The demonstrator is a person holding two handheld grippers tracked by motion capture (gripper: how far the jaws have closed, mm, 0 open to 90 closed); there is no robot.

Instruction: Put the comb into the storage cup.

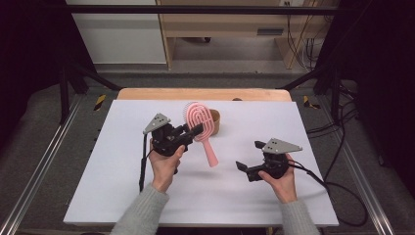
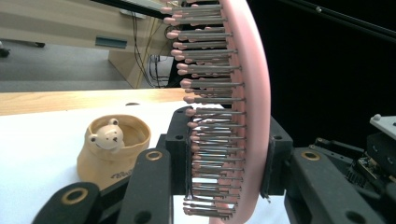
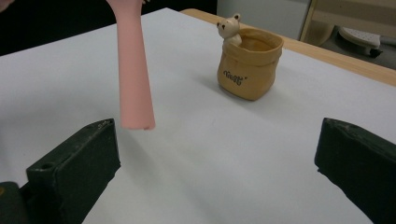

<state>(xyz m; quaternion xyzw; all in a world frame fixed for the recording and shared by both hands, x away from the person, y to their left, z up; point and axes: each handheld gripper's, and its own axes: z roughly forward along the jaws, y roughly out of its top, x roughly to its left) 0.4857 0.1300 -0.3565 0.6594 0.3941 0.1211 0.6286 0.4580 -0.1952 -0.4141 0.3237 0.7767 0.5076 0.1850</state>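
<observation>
A pink hairbrush (image 1: 201,121) hangs above the white table with its handle (image 3: 133,70) pointing down toward me. My left gripper (image 1: 195,131) is shut on the brush head (image 2: 252,93), its jaws clamping the bristle side and the back. My right gripper (image 1: 249,155) sits to the right of the handle's end, low over the table. It is open (image 3: 217,158) with nothing between its jaws, and the handle tip hangs just beyond its left jaw. A tan bag-shaped pot with a small bear figure (image 3: 250,65) stands behind the brush (image 1: 216,122).
The white board (image 1: 122,171) covers most of the wooden table (image 1: 147,94). Black cables (image 1: 342,196) trail off the right edge. Metal frame rails (image 1: 39,166) run along both sides. Bare white surface lies left of and in front of both hands.
</observation>
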